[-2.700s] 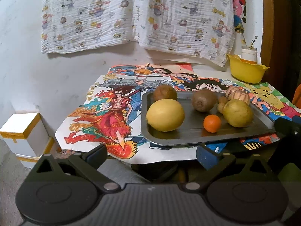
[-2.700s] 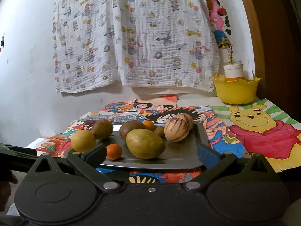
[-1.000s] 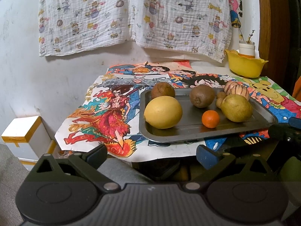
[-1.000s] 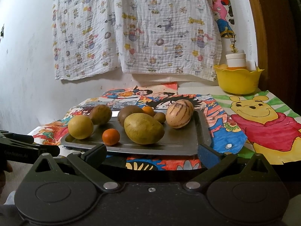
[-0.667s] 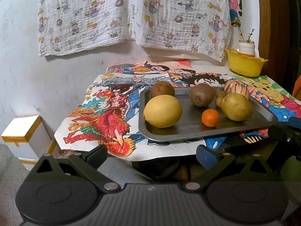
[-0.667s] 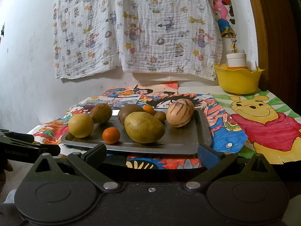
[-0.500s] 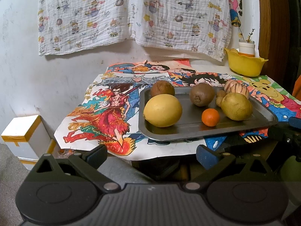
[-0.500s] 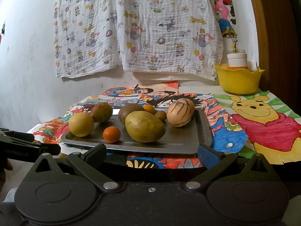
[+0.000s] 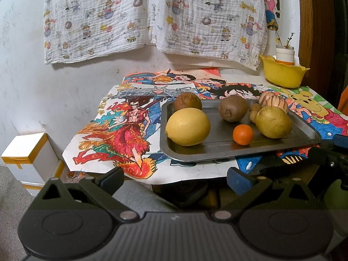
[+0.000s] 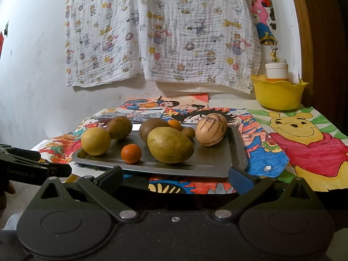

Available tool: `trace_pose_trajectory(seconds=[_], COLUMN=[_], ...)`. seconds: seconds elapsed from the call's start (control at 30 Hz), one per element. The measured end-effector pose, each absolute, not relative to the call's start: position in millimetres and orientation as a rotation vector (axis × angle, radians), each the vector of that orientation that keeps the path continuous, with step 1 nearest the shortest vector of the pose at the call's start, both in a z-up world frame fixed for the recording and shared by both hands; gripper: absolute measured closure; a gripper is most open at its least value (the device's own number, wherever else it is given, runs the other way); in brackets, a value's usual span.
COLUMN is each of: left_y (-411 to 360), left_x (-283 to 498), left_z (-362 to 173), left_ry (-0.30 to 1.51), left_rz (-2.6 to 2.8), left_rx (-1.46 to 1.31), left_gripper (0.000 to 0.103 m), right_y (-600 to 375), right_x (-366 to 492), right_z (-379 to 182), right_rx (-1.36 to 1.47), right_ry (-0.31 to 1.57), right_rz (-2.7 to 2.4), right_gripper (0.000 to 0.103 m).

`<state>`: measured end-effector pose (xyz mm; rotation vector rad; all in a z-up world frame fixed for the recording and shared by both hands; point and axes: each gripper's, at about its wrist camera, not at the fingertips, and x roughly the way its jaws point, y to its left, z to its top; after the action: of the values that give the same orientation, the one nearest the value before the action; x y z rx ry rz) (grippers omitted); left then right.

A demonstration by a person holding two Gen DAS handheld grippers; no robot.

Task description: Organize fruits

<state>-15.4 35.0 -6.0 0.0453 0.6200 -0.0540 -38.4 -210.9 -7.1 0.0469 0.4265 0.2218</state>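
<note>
A grey metal tray [image 9: 217, 150] [image 10: 208, 163] sits near the table's front edge and holds several fruits. On it lie a large yellow lemon [image 9: 187, 126] [image 10: 96, 141], a small orange [image 9: 243, 134] [image 10: 131, 153], a greenish mango [image 9: 273, 121] [image 10: 170, 144], two brown kiwis [image 9: 233, 108] [image 9: 187, 101] and a striped melon [image 10: 211, 129]. My left gripper [image 9: 175, 178] hangs open in front of the table's left front edge, empty. My right gripper [image 10: 175, 175] is open just before the tray's near rim, empty.
A yellow bowl [image 9: 282, 75] [image 10: 278, 94] with a white jar stands at the back right. Cartoon drawings cover the table [image 10: 304, 143]. A patterned cloth hangs on the wall [image 9: 21, 65]. White boxes [image 9: 28, 154] sit on the floor at left. A dark wooden frame lines the right side.
Both grippers have crept slightly closer to the tray and a little higher. Fruits and tray have not moved.
</note>
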Motion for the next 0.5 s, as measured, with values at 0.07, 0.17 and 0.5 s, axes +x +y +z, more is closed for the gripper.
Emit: trace_pose_trajectory(seconds=[0.07,0.17,0.5], left_y=[34.7,34.4,33.4], left_x=[-15.5,-15.6,-16.2], left_z=[-6.1,-7.6,-9.4], left_ry=[0.620,0.620,0.616], left_rz=[-0.055,-0.056,-0.057], left_rx=[0.045,0.046,0.053], left_gripper=[0.000,0.000,0.000], right_y=[-210.7,-210.6,-209.5], right_x=[-37.8,-38.4,-38.0], right_z=[-6.8,-7.2,-5.6], right_rx=[0.046,0.047,0.046], right_ry=[0.426,0.426,0.425], right_rz=[0.223,0.222,0.225], right_gripper=[0.000,0.001,0.001])
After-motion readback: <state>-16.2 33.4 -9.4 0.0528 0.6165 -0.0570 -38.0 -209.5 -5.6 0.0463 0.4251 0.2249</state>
